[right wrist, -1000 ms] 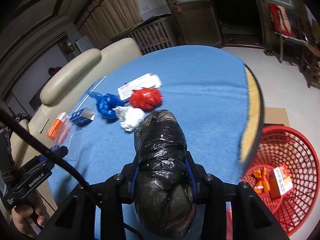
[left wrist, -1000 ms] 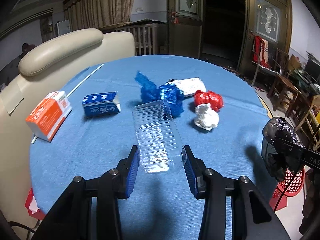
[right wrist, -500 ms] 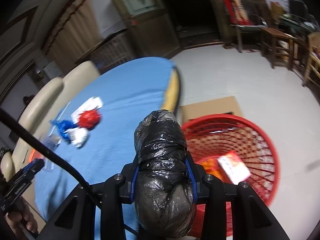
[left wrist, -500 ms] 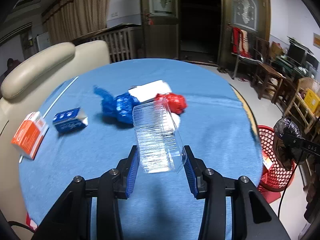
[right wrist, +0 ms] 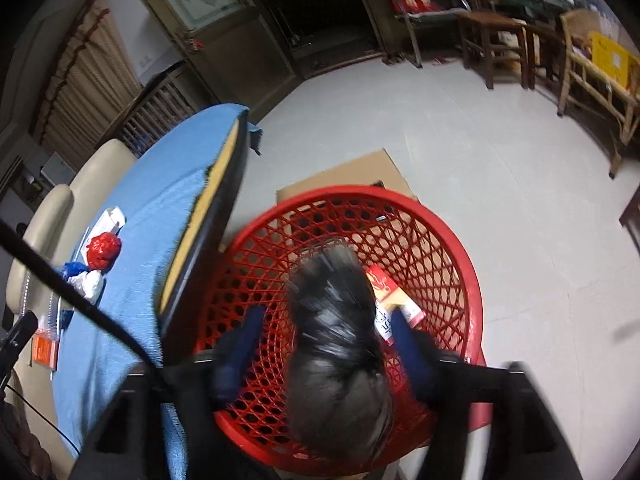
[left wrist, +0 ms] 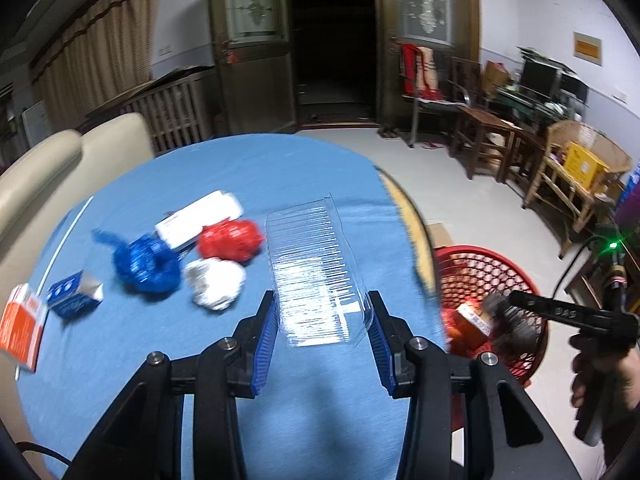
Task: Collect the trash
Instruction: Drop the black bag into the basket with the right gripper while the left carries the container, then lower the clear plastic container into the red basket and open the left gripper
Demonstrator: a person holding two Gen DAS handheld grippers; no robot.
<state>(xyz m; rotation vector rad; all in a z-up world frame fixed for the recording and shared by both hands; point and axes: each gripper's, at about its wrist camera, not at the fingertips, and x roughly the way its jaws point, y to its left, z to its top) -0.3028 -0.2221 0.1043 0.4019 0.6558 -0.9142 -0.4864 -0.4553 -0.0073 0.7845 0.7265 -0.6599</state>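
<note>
Your right gripper [right wrist: 326, 344] points down over the round red plastic mesh basket [right wrist: 448, 240] on the floor, and its jaws are opening: the crumpled black plastic bag bundle [right wrist: 336, 344] sits between the blue pads with a gap showing on each side, blurred as if already slipping free. Below it, inside the basket, lies a red and white carton [right wrist: 394, 304]. To finish this drop well, hold that hand centred over the basket mouth (not over the near rim) until the bundle has cleared the pads. Your left gripper [left wrist: 323, 334] is clamped on a clear ribbed plastic clamshell tray [left wrist: 316, 268], held above the blue cloth-covered round table [left wrist: 256, 168]; keep that squeeze gentle, since thin plastic probably buckles, then carry it over the table edge to the basket. Further out on the cloth wait a red crumpled bag [left wrist: 231, 239], a white crumpled wad [left wrist: 215, 283], a blue crumpled bag [left wrist: 146, 266], a white flat packet [left wrist: 199, 219], a small blue carton [left wrist: 74, 294] and an orange box [left wrist: 20, 330].
</note>
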